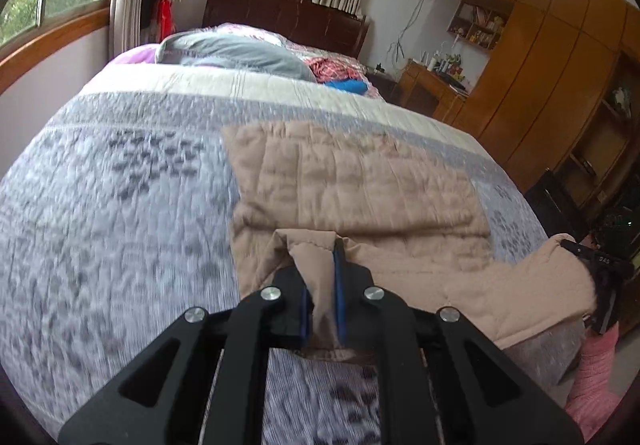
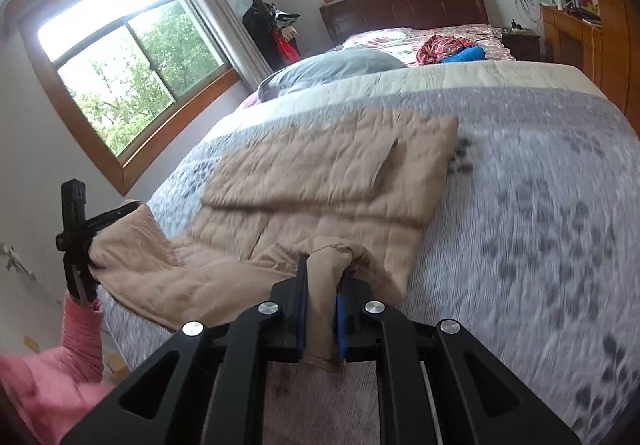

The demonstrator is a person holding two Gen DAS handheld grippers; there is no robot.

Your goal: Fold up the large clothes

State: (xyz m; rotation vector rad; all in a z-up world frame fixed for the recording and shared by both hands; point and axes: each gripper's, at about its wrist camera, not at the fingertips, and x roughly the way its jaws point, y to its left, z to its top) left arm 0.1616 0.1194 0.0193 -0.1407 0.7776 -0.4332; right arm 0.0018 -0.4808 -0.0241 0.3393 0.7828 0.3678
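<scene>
Centrally, a tan quilted garment (image 1: pixel 352 181) lies spread on the bed's grey-patterned quilt (image 1: pixel 120 205), its far part flat and its near edge lifted off the bedding. Left gripper (image 1: pixel 320 285): both blue-padded fingers are clamped on a bunched fold of the near hem, the cloth filling the gap between them. Right gripper (image 2: pixel 320 285): likewise pinching a thick fold of the same hem (the fabric hangs out below the pads). Each gripper also shows in the other's view, at the garment's opposite near corner, held by a pink-sleeved arm (image 2: pixel 80 329); between the two grips the hem sags toward the bed's near edge. Beyond the garment lie a cream band of the quilt, a grey pillow (image 1: pixel 236 55), and a red plaid cloth (image 2: pixel 440 45) beside a blue item (image 2: pixel 466 55). Background: dark headboard (image 1: pixel 280 11), windows (image 2: pixel 132 61), wooden wardrobe (image 1: pixel 540 65).
</scene>
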